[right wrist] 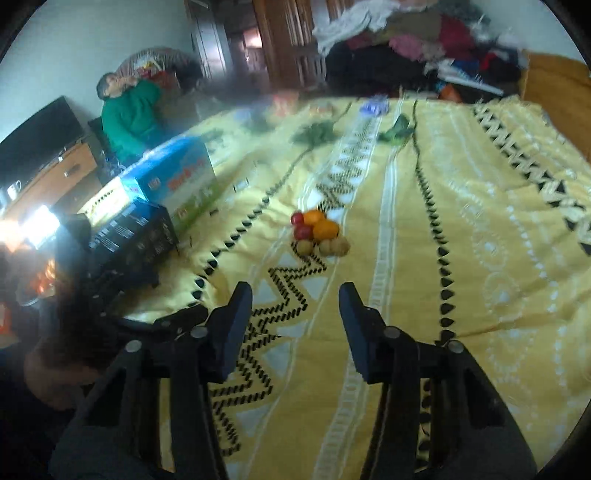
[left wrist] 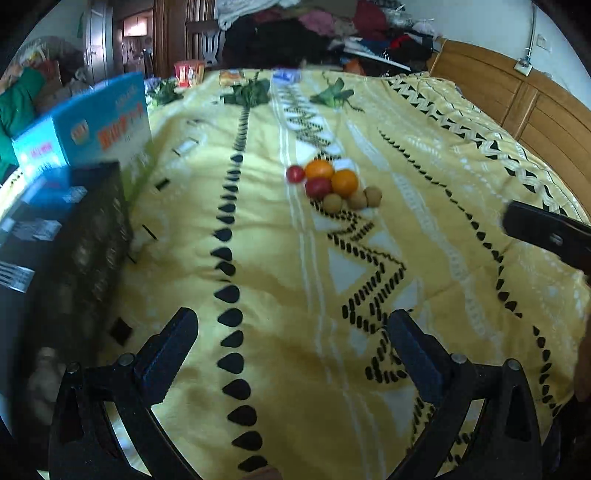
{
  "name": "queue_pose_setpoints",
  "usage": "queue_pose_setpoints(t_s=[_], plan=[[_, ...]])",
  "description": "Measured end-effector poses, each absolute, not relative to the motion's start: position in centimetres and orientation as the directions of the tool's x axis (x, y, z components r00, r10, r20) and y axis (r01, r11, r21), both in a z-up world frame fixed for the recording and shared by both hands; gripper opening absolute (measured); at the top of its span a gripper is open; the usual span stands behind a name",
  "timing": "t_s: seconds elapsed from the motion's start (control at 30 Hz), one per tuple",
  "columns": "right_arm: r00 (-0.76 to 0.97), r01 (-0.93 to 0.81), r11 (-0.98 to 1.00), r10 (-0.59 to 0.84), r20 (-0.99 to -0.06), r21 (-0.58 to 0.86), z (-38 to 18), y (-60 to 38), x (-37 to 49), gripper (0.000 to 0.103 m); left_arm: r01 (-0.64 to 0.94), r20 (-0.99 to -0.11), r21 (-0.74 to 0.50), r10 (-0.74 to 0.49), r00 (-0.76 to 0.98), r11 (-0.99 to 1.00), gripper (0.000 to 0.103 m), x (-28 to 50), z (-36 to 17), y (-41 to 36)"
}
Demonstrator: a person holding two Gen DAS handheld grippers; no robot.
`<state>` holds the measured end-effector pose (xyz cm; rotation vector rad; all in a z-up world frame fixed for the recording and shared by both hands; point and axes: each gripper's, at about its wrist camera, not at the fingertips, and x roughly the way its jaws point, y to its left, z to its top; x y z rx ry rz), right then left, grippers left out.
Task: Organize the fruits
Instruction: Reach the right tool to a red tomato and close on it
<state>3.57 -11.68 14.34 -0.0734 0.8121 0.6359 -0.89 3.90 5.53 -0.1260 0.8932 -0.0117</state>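
Note:
A small pile of fruit lies on the yellow patterned bedspread [left wrist: 424,206]: two oranges [left wrist: 319,169], two red fruits [left wrist: 317,187] and three small brown ones [left wrist: 357,199]. My left gripper [left wrist: 293,325] is open and empty, well short of the pile. In the right wrist view the same fruit pile [right wrist: 319,232] sits ahead of my right gripper [right wrist: 294,295], whose fingers stand apart with nothing between them. One black finger [left wrist: 535,225] of the right gripper shows at the right edge of the left wrist view.
A blue carton [left wrist: 92,122] and a black box [left wrist: 81,236] stand on the bed's left side. Green leafy bundles [left wrist: 247,94] lie at the far end, before a heap of clothes [left wrist: 314,29]. A wooden headboard [left wrist: 517,99] runs along the right. A person in green [right wrist: 129,114] sits far left.

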Motion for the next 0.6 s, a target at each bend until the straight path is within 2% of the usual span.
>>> queue_pose_setpoints(t_s=[0.27,0.53,0.57,0.6], plan=[[0.423,-0.613,0.778,0.471,-0.774,0.139,7.6,-9.1,13.5,0.042,-0.035,-0.779,-0.164,-0.108,0.618,0.986,0.103,0.7,3.8,4.4],[0.367,-0.627,0.752,0.513,-0.776,0.201,4.3,-8.1,17.4,0.043,-0.02,-0.754,-0.225,-0.161,0.637,0.974,0.103,3.1,4.3,4.4],[0.359,-0.63,0.748,0.52,-0.775,0.21,4.2,-8.1,17.5,0.042,-0.015,-0.751,-0.222,-0.161,0.64,0.975,0.103,3.2,4.4,4.3],[0.36,-0.628,0.748,0.523,-0.772,0.214,4.3,-8.4,17.4,0.035,-0.012,-0.75,-0.224,-0.165,0.641,0.975,0.103,3.4,4.3,4.3]])
